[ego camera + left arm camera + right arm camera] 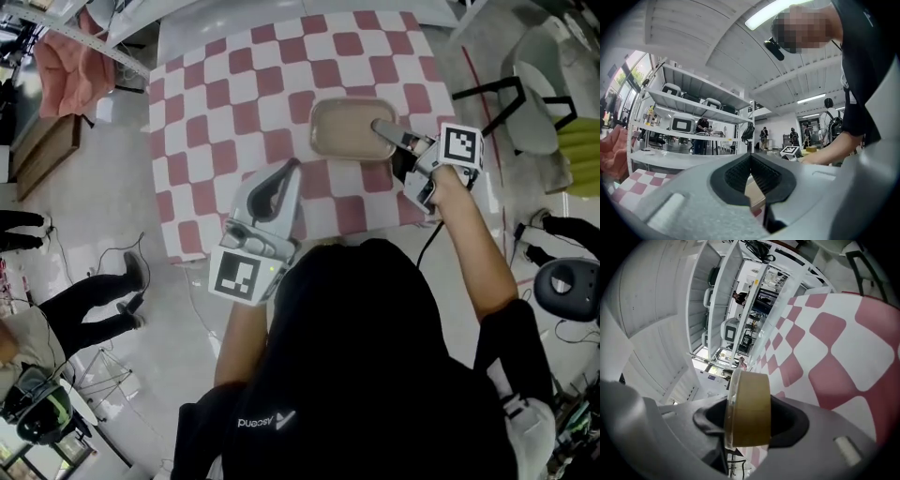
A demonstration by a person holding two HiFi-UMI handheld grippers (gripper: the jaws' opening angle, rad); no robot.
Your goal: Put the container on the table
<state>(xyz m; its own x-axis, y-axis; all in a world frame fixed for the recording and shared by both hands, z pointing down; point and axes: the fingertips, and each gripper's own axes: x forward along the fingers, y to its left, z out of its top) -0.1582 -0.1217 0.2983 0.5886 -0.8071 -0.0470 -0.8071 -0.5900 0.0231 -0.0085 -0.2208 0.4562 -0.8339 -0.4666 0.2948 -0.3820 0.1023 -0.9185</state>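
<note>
A tan rectangular container (345,127) with a clear lid is over the near right part of the table (234,103), which has a red-and-white checked cloth. I cannot tell whether it rests on the cloth. My right gripper (386,133) is shut on its right end; in the right gripper view the container (749,394) stands edge-on, clamped between the pads of that gripper (747,416). My left gripper (292,171) hovers at the table's near edge, left of the container, pointing level. Its tips (750,157) meet, shut on nothing.
A pink cloth (70,61) hangs on a rack at the far left, with a wooden crate (42,150) below it. A chair (534,84) stands right of the table. A person's legs (94,300) are on the floor at left. White shelving (689,117) stands beyond the table.
</note>
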